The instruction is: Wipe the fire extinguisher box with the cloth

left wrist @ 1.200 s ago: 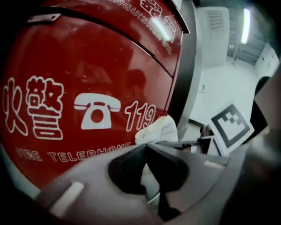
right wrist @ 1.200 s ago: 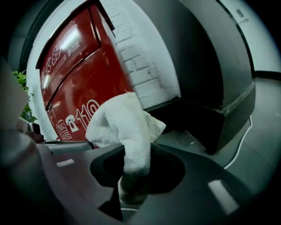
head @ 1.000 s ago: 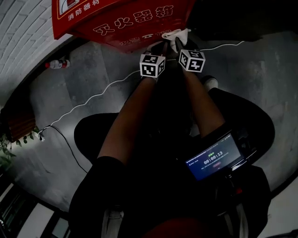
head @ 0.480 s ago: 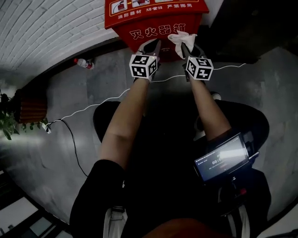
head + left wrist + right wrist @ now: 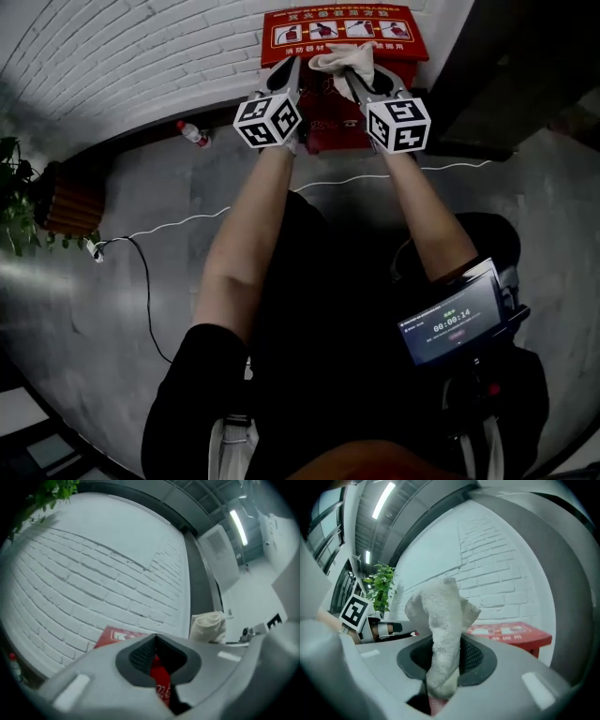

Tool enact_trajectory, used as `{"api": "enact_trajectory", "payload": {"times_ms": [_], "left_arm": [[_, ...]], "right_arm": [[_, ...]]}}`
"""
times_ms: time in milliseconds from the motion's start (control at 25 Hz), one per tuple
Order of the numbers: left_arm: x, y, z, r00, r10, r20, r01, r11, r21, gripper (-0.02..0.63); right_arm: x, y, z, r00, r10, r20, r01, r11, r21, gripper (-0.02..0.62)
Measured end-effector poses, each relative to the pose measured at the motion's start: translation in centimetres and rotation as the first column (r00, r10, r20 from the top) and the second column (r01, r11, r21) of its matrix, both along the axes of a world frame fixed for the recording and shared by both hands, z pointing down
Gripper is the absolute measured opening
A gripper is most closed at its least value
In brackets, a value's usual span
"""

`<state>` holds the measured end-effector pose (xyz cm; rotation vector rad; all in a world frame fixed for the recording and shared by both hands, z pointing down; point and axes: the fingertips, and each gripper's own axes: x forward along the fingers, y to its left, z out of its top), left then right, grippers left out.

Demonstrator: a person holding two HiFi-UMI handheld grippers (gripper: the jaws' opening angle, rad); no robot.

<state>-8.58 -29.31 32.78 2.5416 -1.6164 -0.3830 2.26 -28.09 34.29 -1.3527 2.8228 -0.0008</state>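
The step in hand looks like the approach: the cloth is gripped and carried up to the box, and wiping does not seem to have begun.

In the head view the red fire extinguisher box (image 5: 309, 36) stands at 12 o'clock on the grey floor (image 5: 141, 281), backed against a white brick wall (image 5: 131, 56). Its lid bears a row of pictograms.

The right gripper (image 5: 354, 82) reaches toward the box with its jaws clamped tight on a pale, bunched cloth (image 5: 342, 61). In the right gripper view the cloth (image 5: 443, 616) rises out of the pads as a crumpled tuft. From above the tuft lies over the front edge of the lid, but I cannot tell whether it touches.

The left gripper (image 5: 291, 77) is held just beside it, at the cloth's 9 o'clock. In the left gripper view its jaws meet at the tips with nothing between them; only the red of the box shows through the slit below.

A plastic bottle (image 5: 192, 133) lies on the floor at 10 o'clock, by the wall. A white cable (image 5: 187, 221) trails across the floor toward a potted plant (image 5: 19, 187) at 9 o'clock.

The next move likely calls for pressing the tuft flat onto the lid and sweeping across it, with the grip kept firm so the cloth does not pull free.
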Motion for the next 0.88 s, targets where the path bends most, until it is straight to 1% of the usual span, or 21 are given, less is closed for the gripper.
{"api": "enact_trajectory", "payload": {"times_ms": [40,160,280,360,400,440,480,520,560,640,720,760,800,880], "left_arm": [[-0.9,-0.1,-0.6,1.0,-0.009,0.016,0.009,1.0,-0.003,0.002],[-3.1,-0.6,-2.5,0.994,-0.022,0.109,0.024,1.0,-0.017,0.002],[-4.7,-1.7,-5.0,0.98,-0.025,0.198,0.029,0.999,-0.015,0.002],[-5.6,-2.9,-6.3,0.969,-0.023,0.245,0.03,0.999,-0.023,0.002],[-6.1,-3.5,-6.8,0.965,-0.022,0.263,0.031,0.999,-0.03,0.002],[-6.5,-4.1,-7.2,0.96,-0.02,0.28,0.032,0.999,-0.037,0.002],[-6.9,-4.7,-7.5,0.954,-0.017,0.299,0.031,0.999,-0.041,0.002],[-7.1,-5.2,-7.7,0.946,-0.015,0.323,0.03,0.999,-0.042,0.002],[-7.3,-5.7,-7.9,0.937,-0.013,0.35,0.029,0.999,-0.041,0.002],[-7.8,-6.6,-8.0,0.915,-0.013,0.402,0.03,0.999,-0.036,0.002],[-8.5,-7.6,-7.9,0.899,-0.015,0.438,0.034,0.999,-0.036,0.002],[-8.9,-8.1,-7.8,0.894,-0.015,0.448,0.036,0.999,-0.039,0.002],[-9.2,-8.5,-7.7,0.891,-0.016,0.453,0.039,0.998,-0.042,0.002],[-9.9,-9.2,-7.4,0.887,-0.018,0.461,0.047,0.998,-0.052,0.002]], "right_arm": [[-0.4,-0.1,-1.3,1.0,-0.008,-0.007,0.008,1.0,0.012,0.106],[-1.7,-1.3,-4.7,0.998,-0.027,-0.05,0.03,0.999,0.045,0.106],[-3.8,-3.3,-7.6,0.987,-0.055,-0.149,0.067,0.995,0.08,0.106],[-5.6,-5.3,-8.8,0.967,-0.097,-0.238,0.117,0.991,0.072,0.106],[-6.5,-6.4,-9.1,0.949,-0.122,-0.292,0.145,0.988,0.058,0.106],[-7.4,-7.6,-9.1,0.924,-0.145,-0.355,0.171,0.984,0.043,0.106],[-8.2,-8.8,-8.9,0.889,-0.161,-0.428,0.193,0.981,0.032,0.106],[-8.9,-10.0,-8.6,0.845,-0.169,-0.507,0.211,0.977,0.027,0.106],[-9.5,-11.1,-8.2,0.792,-0.166,-0.587,0.226,0.974,0.029,0.106],[-10.5,-12.9,-7.6,0.666,-0.133,-0.734,0.251,0.967,0.053,0.106],[-11.4,-14.7,-7.4,0.543,-0.075,-0.836,0.278,0.956,0.095,0.106],[-11.9,-15.6,-7.5,0.499,-0.047,-0.865,0.287,0.951,0.114,0.106],[-12.4,-16.4,-7.6,0.471,-0.026,-0.882,0.291,0.948,0.128,0.106],[-13.7,-17.8,-7.9,0.443,-0.001,-0.896,0.29,0.947,0.142,0.106]]}}
